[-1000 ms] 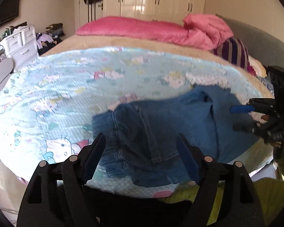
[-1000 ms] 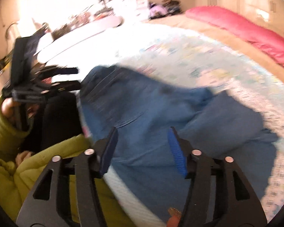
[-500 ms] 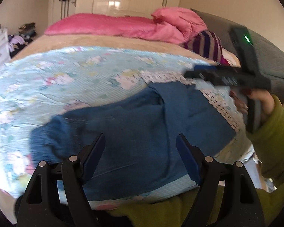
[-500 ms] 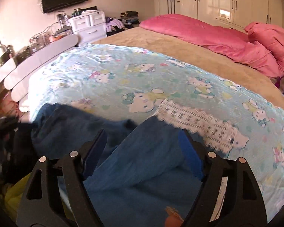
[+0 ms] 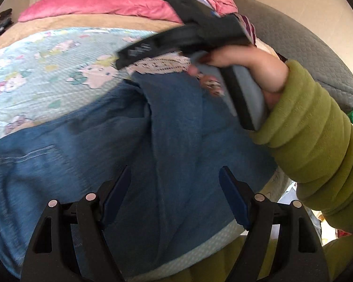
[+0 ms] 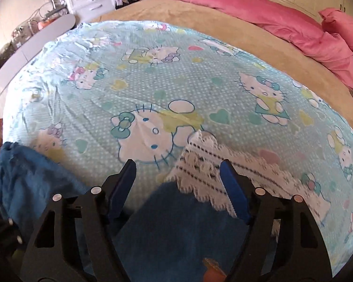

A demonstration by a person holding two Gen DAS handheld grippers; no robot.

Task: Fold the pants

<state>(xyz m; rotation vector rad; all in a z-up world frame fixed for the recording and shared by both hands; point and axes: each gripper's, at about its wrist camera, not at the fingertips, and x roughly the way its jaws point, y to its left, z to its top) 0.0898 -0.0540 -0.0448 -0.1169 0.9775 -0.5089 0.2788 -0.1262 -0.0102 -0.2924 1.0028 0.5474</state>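
1. Left gripper [image 5: 175,195]: fingers wide apart, holding nothing, hanging right above the pants [image 5: 106,155].
2. Pants: blue jeans, lying near the front edge of the bed [image 6: 200,21] on the kitty blanket [image 6: 153,89], long side running left to right, lumpy in the middle.
3. Right gripper [image 6: 177,188]: fingers wide apart too, empty, pointing past the far edge of the jeans by the white lace trim [image 6: 209,164].
4. Nearer to the cloth, most likely: left gripper.

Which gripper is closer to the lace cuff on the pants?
Right. The right gripper hangs open directly over the lace cuff; the left gripper, also open, sits back over the blue mid-leg.
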